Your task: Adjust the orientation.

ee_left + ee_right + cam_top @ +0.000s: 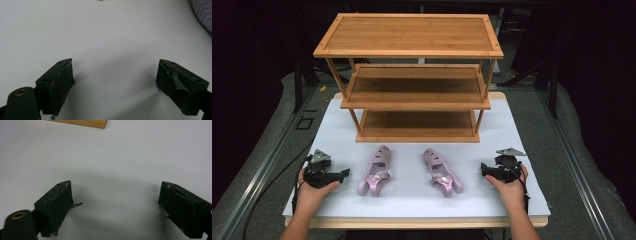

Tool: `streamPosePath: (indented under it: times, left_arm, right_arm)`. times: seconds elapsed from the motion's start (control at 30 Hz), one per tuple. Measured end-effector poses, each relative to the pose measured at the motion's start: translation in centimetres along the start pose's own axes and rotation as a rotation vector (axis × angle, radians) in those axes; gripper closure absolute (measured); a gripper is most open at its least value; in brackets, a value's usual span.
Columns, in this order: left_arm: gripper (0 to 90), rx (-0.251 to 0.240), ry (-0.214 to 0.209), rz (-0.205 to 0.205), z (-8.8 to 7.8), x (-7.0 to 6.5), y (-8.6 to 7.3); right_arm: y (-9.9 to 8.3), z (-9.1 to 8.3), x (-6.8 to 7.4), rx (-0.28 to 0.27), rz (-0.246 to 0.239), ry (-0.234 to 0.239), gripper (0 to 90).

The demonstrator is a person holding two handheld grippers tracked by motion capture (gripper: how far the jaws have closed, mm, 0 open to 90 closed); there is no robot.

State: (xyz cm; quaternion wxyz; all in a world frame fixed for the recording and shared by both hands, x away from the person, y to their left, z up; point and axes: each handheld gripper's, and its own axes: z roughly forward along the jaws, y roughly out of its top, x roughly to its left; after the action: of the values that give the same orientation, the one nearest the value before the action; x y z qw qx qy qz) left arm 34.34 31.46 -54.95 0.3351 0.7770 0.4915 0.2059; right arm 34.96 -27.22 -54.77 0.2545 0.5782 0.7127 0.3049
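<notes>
Two pink sandals lie on the white tabletop in front of a wooden rack: the left sandal (376, 171) and the right sandal (442, 171), soles down, toes toward the rack. My left gripper (343, 173) rests on the table left of the left sandal, held by a hand, jaws wide apart and empty (115, 75). A patterned edge of the left sandal (203, 12) shows at the top right of the left gripper view. My right gripper (484, 169) rests right of the right sandal, open with nothing between its jaws (116, 197).
A three-tier bamboo shoe rack (417, 75) stands at the back of the table (412, 205), all shelves bare; its base corner (85, 123) shows in the right gripper view. Black cables trail off the left side. Dark floor surrounds the table.
</notes>
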Motion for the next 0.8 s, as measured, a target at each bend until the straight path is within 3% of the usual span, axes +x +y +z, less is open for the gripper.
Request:
streamPosePath:
  times: [0.07, 0.1, 0.13, 0.23, 0.27, 0.33, 0.37, 0.47, 0.57, 0.7, 0.8]
  left_arm:
    - [18.6, -0.010, 0.023, -0.020, -0.3, 0.1, 0.1]
    - [28.4, -0.023, 0.035, -0.030, -0.5, 0.2, 0.1]
    - [32.0, -0.043, 0.041, -0.054, -0.8, 0.2, 0.1]
    - [33.3, -0.089, 0.020, -0.105, -2.0, -0.1, 0.3]
    - [37.7, -0.092, 0.011, -0.105, -2.2, -0.4, 0.3]
    - [42.5, -0.100, -0.003, -0.103, -2.7, -0.9, 0.2]
    - [44.3, -0.099, -0.014, -0.103, -2.9, -1.2, 0.3]
    - [46.9, -0.119, -0.043, -0.097, -3.2, -2.0, 0.4]
    - [48.9, -0.137, -0.052, -0.076, -3.5, -3.0, 0.8]
    - [51.9, -0.166, -0.088, -0.051, -3.9, -4.1, 1.2]
    - [53.6, -0.175, -0.104, -0.042, -4.1, -4.8, 1.4]
  right_arm:
    - [0.1, -0.2, 0.1, -0.008, -0.009, 0.024, 25.1]
    - [0.1, -0.3, 0.2, -0.014, -0.014, 0.031, 30.1]
    - [0.1, -0.6, 0.3, -0.018, -0.023, 0.035, 31.5]
    - [0.2, -1.8, 0.5, -0.064, -0.021, 0.061, 36.2]
    - [0.2, -2.2, 0.7, -0.078, -0.018, 0.030, 36.3]
    - [0.2, -2.7, 1.0, -0.108, -0.021, 0.088, 37.3]
    - [0.2, -3.0, 1.4, -0.111, -0.020, 0.055, 37.5]
    - [0.2, -3.3, 2.2, -0.119, -0.046, 0.109, 40.4]
    - [0.3, -3.4, 2.7, -0.122, -0.073, 0.110, 42.4]
    - [0.3, -3.6, 2.7, -0.147, -0.079, 0.092, 45.7]
    - [0.2, -3.7, 2.4, -0.179, -0.057, 0.111, 49.3]
